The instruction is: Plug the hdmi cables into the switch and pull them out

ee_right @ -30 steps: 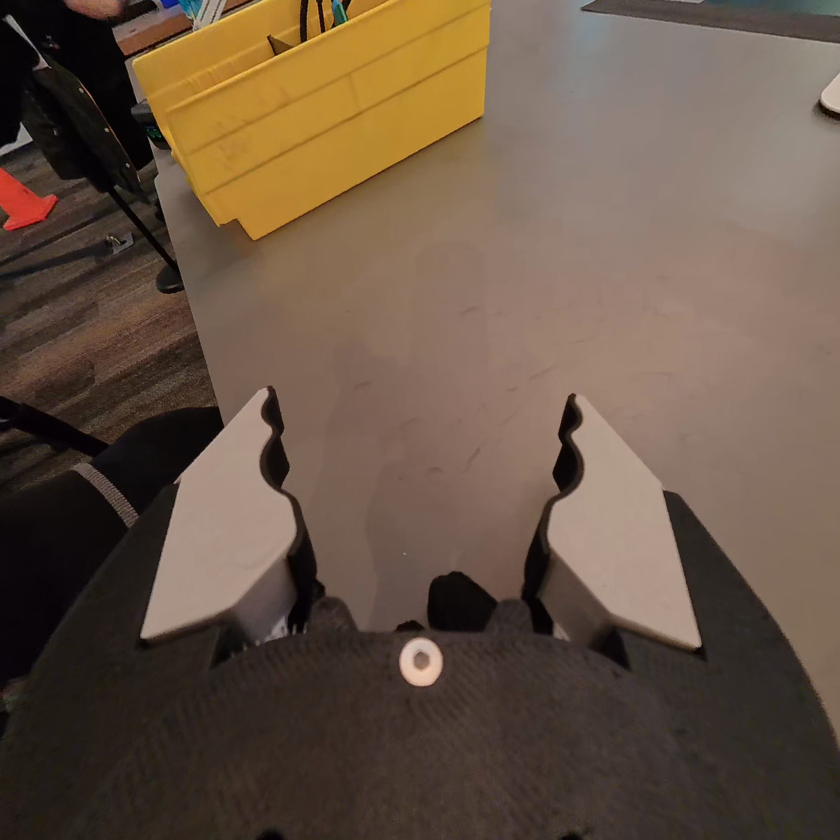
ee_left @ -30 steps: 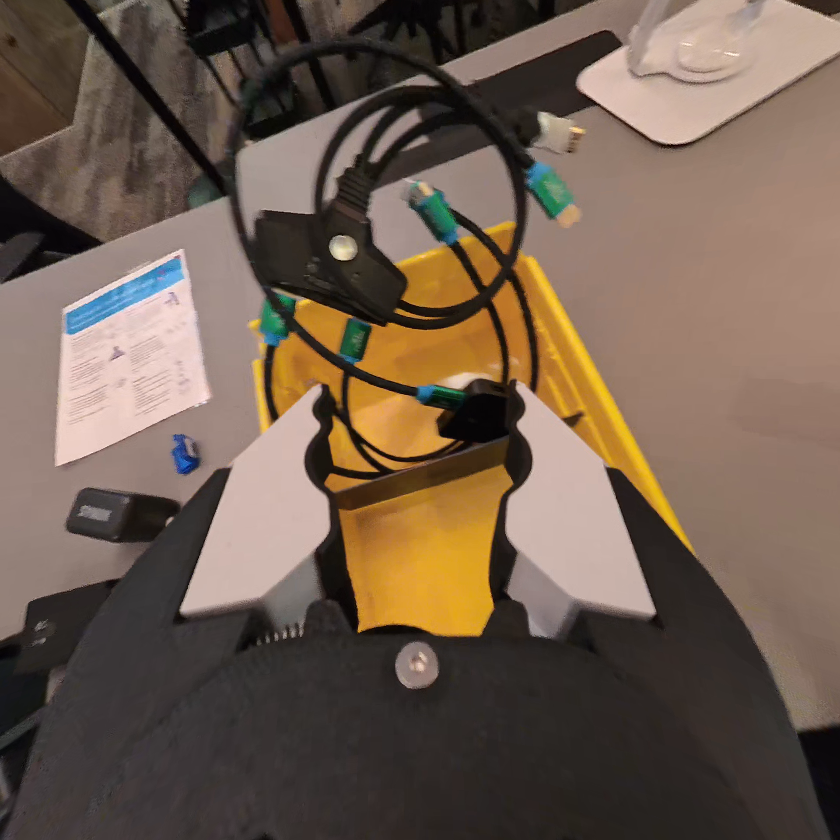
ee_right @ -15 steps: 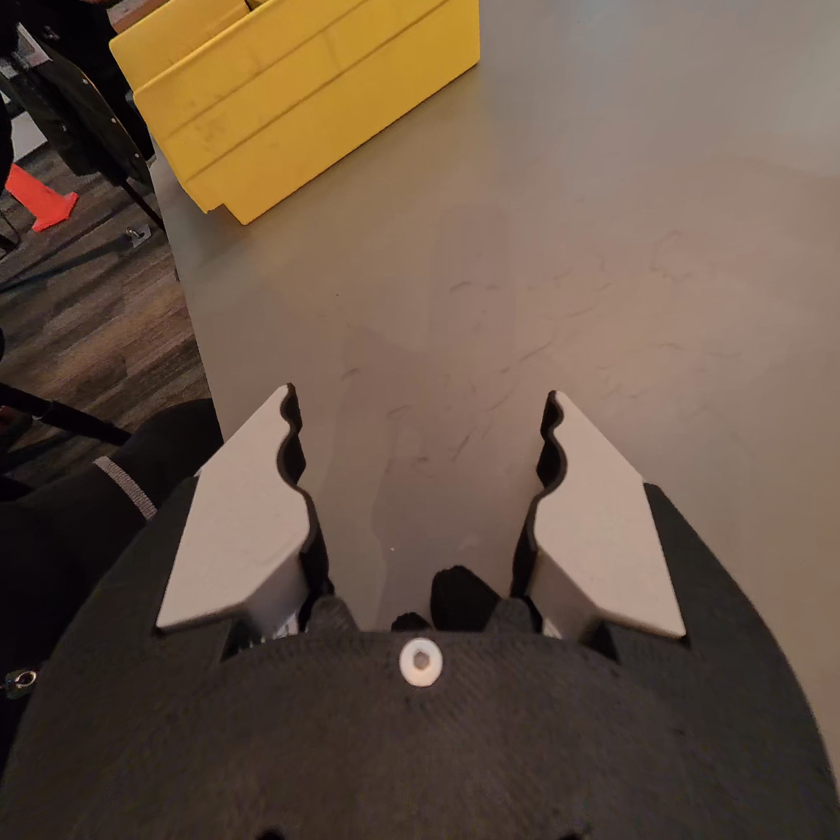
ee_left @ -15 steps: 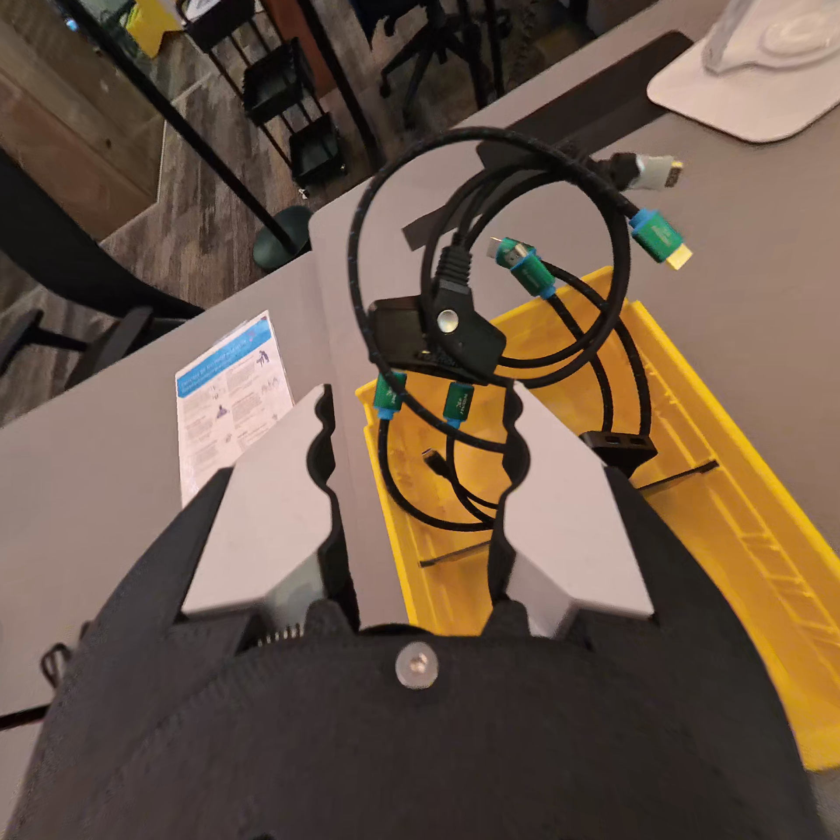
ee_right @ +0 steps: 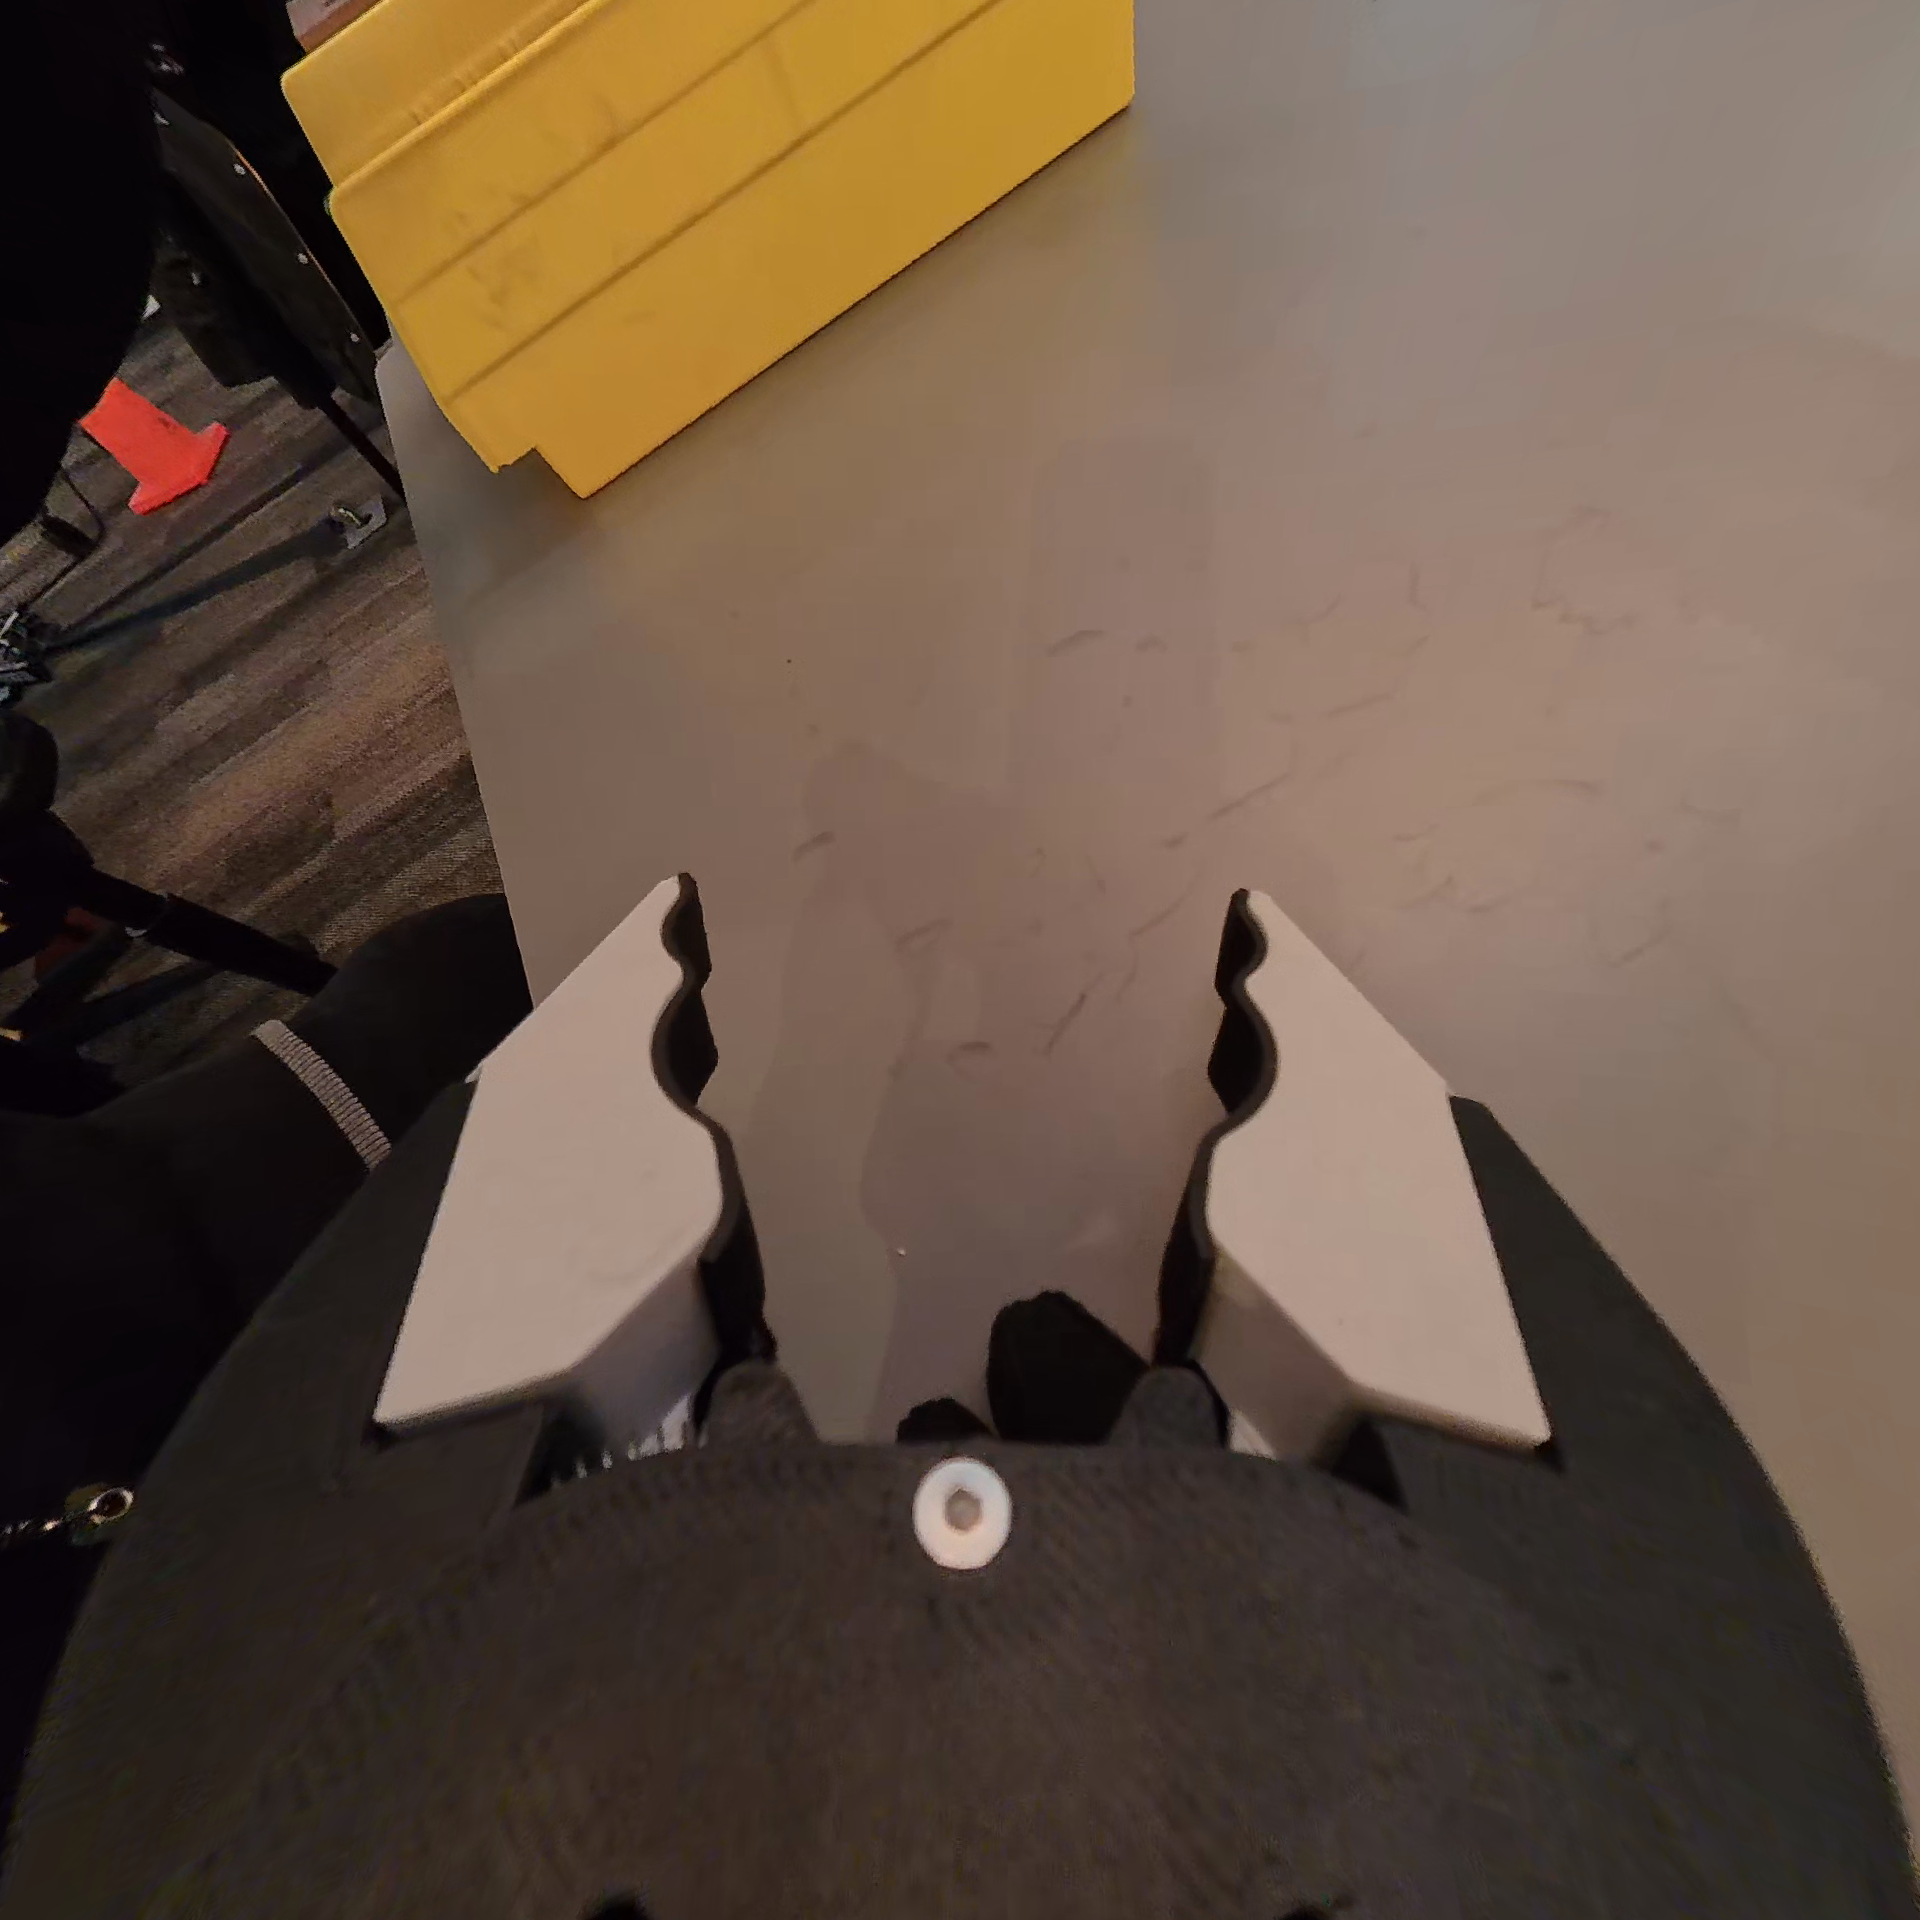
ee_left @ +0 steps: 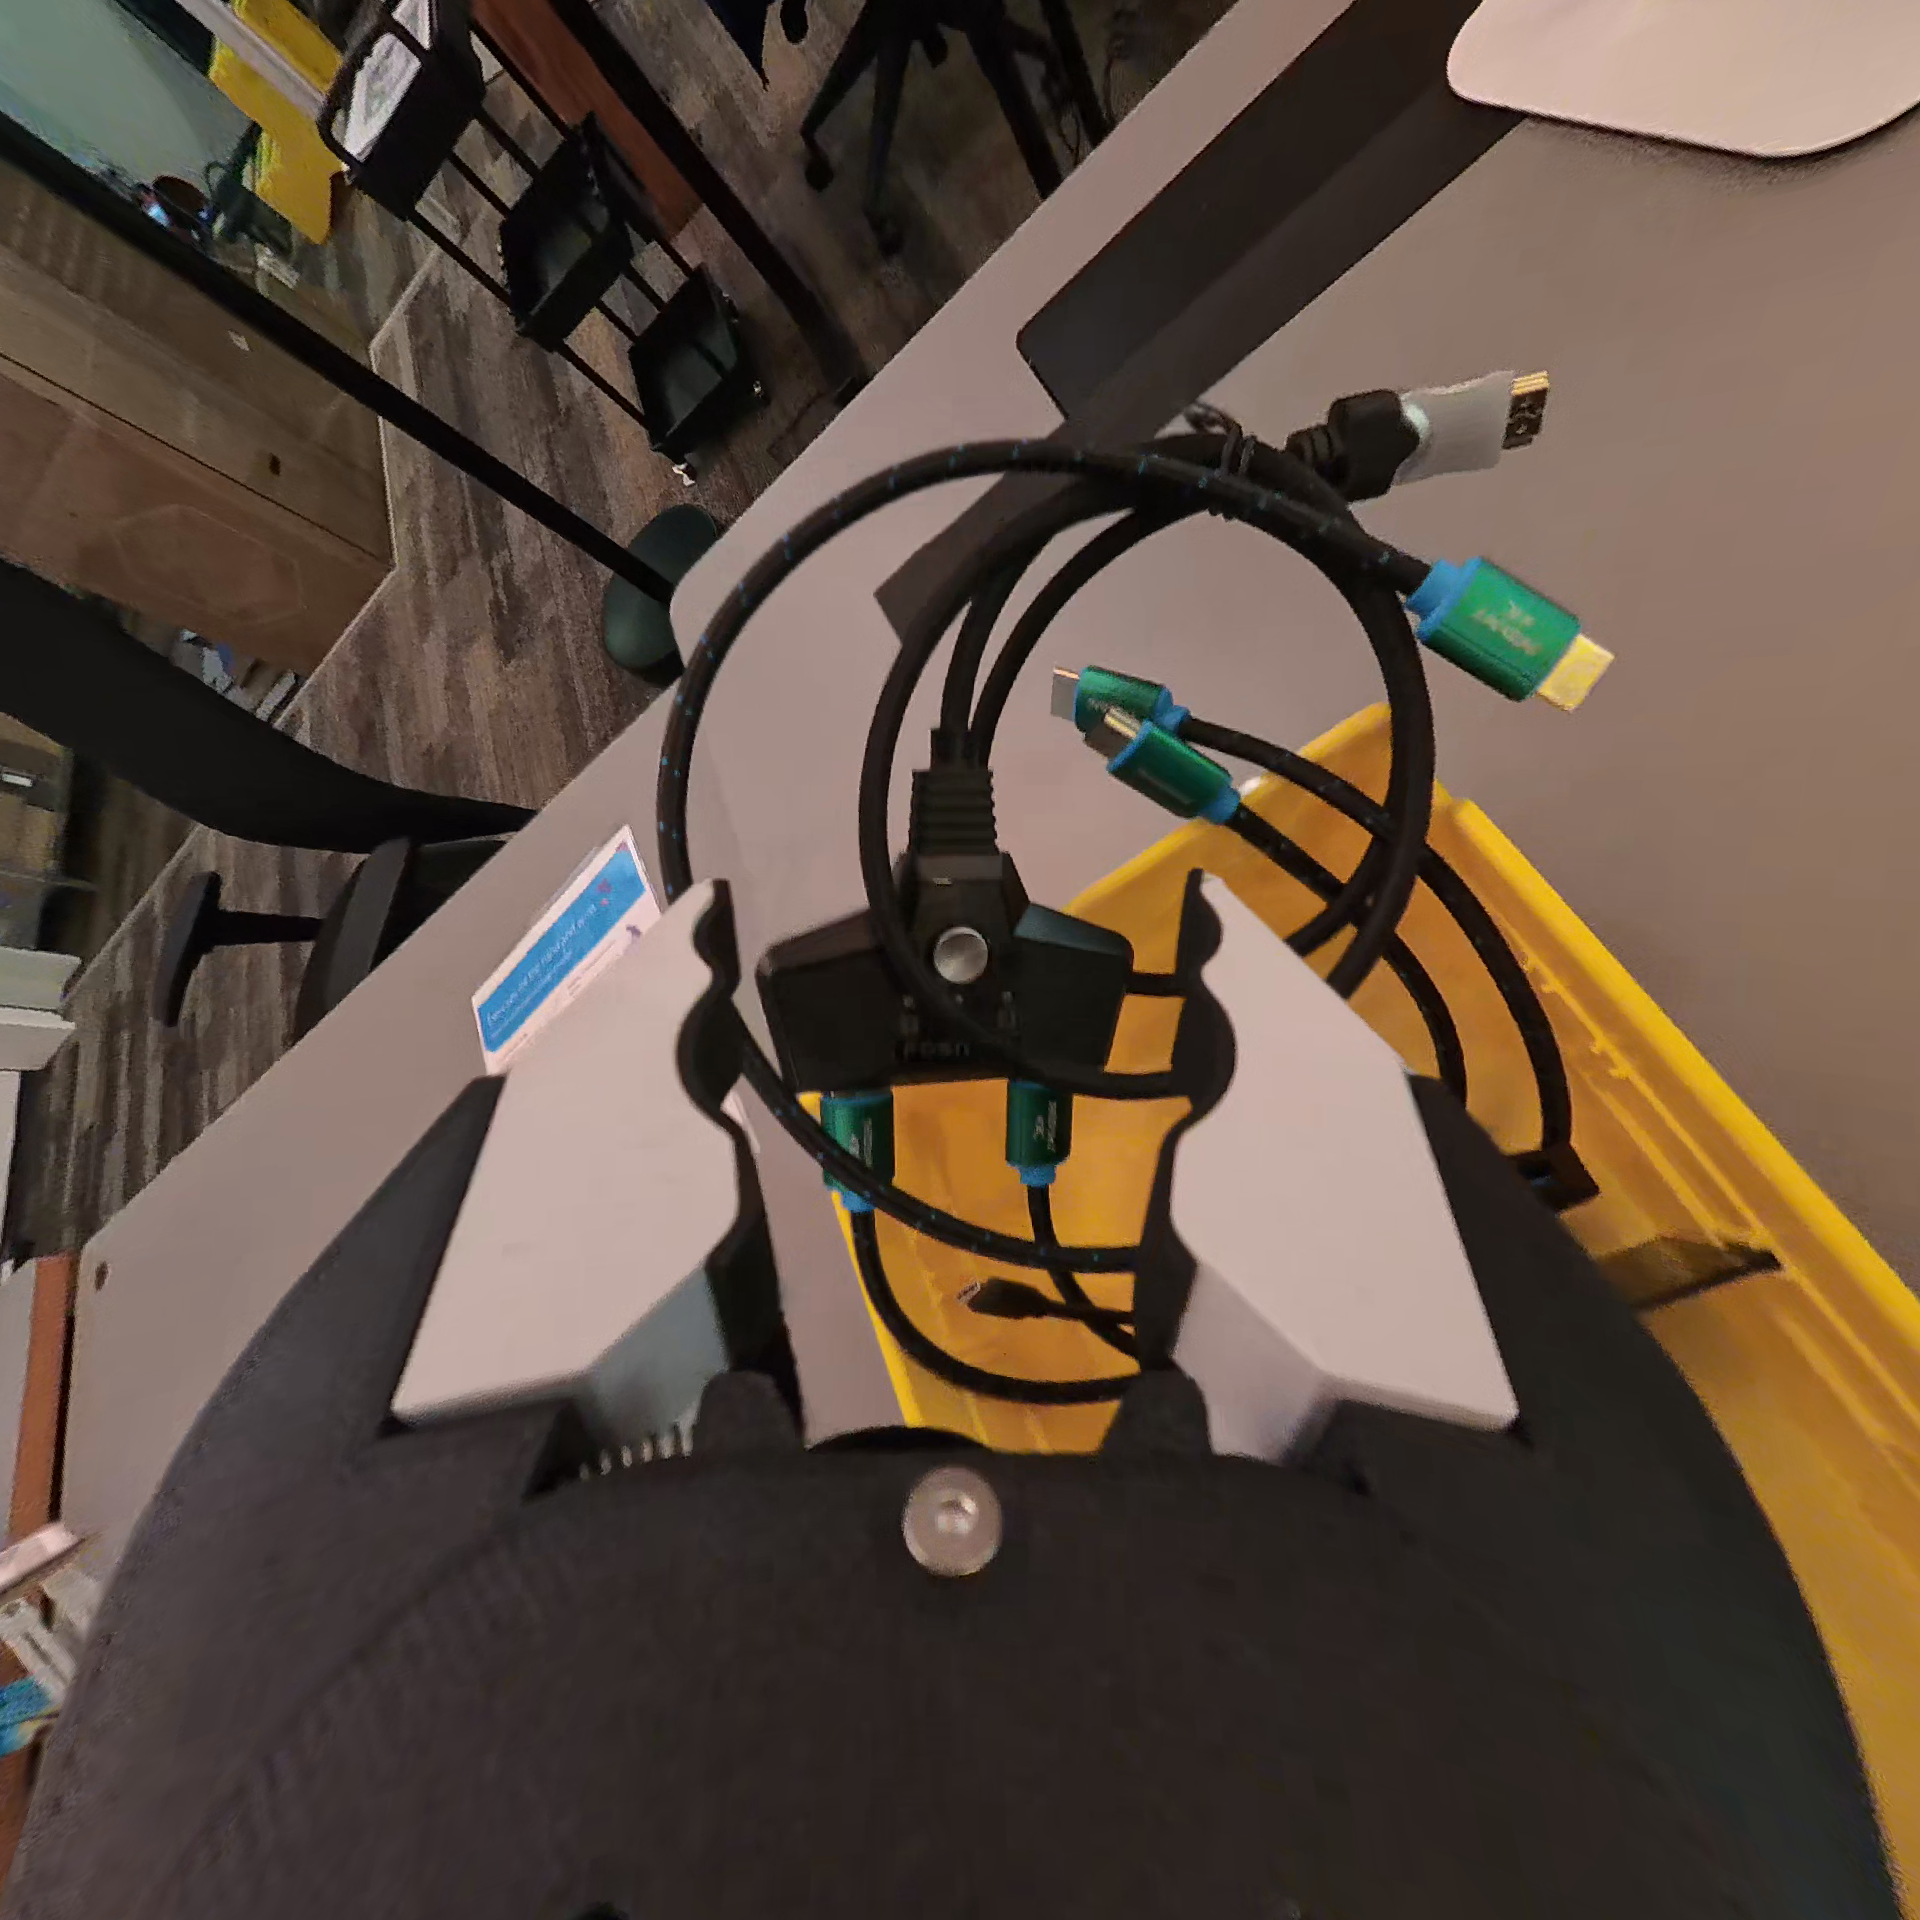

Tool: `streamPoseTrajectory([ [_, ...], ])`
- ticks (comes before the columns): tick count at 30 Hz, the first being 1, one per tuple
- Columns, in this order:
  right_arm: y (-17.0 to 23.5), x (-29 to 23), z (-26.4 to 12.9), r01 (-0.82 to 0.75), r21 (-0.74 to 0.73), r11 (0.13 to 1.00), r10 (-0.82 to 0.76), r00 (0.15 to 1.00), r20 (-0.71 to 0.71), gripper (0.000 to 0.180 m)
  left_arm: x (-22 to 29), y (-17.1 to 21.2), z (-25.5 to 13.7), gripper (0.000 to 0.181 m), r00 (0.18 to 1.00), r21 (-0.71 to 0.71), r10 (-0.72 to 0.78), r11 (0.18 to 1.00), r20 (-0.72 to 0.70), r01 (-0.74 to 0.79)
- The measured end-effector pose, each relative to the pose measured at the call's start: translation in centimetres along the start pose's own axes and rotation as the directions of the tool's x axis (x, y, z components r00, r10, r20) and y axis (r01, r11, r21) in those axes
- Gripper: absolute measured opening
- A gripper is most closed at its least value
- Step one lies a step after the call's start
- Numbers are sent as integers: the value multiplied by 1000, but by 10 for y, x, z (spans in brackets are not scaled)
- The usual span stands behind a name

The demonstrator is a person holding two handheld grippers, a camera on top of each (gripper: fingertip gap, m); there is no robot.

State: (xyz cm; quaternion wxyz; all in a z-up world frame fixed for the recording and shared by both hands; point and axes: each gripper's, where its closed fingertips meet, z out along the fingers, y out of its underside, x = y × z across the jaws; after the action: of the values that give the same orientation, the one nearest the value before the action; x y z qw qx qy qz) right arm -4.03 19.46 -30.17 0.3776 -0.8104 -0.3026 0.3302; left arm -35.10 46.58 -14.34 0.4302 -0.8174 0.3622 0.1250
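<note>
A black HDMI switch [ee_left: 862, 997] with a silver button sits in a coiled bundle of black braided cables [ee_left: 686, 727] that rises out of a yellow bin [ee_left: 1662, 1195]. Two green plugs [ee_left: 857, 1138] sit in the switch's near side. Loose green plugs [ee_left: 1496, 629] and a grey plug [ee_left: 1455, 426] stick out at the far right. My left gripper [ee_left: 956, 904] is open, its fingertips on either side of the switch; I cannot tell if they touch it. My right gripper [ee_right: 961, 904] is open and empty over the bare grey table [ee_right: 1351, 623].
The yellow bin also shows in the right wrist view [ee_right: 727, 229], at the table's far left corner. A blue and white leaflet [ee_left: 566, 935] lies left of the bin. A black mat [ee_left: 1247, 239] and a white pad [ee_left: 1683, 73] lie farther back. The floor with an orange cone [ee_right: 156, 447] is beyond the left edge. My hands' fingertips stand some 45 cm from each other. The right gripper is farther from the black HDMI switch [ee_left: 862, 997], some 50 cm, than the left, some 6 cm. From my left tips it is roughly 12 cm to the grey plug [ee_left: 1455, 426]; from my right, 35 cm.
My left gripper has moved up to the cable bundle, so the switch now sits between its fingertips. My right gripper's fingers have come a little closer together and it has shifted slightly.
</note>
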Motion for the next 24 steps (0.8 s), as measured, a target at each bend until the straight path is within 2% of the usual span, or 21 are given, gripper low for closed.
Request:
streamPoseTrajectory([
  [4,0,-1,0,-2,1,1000,2,1000,11,97,8,-10,16,75,997,-39,74,996,-24,-75],
  [6,0,-2,0,-1,0,1000,1,1000,18,96,16,-6,28,73,993,-91,101,990,-59,-106],
  [9,0,-3,-1,-1,-1,1000,1,1000,28,96,14,1,48,73,993,-167,112,979,-41,-117],
  [15,1,-5,-1,-1,0,1000,1,999,44,97,13,3,69,72,996,-218,-10,976,-88,-10],
  [16,1,-5,-1,-2,-1,1000,2,999,46,97,10,3,70,65,996,-221,-23,975,-86,3],
  [19,1,-6,-1,-3,-2,1000,3,999,53,97,-2,6,70,24,999,-229,-3,973,-37,-6],
  [20,1,-6,-1,-3,-2,1000,3,998,56,97,-3,6,70,20,999,-225,-2,974,-41,-8],
  [24,1,-7,-1,-4,-4,1000,4,998,62,97,-3,5,68,20,998,-203,-27,979,-48,17],
])
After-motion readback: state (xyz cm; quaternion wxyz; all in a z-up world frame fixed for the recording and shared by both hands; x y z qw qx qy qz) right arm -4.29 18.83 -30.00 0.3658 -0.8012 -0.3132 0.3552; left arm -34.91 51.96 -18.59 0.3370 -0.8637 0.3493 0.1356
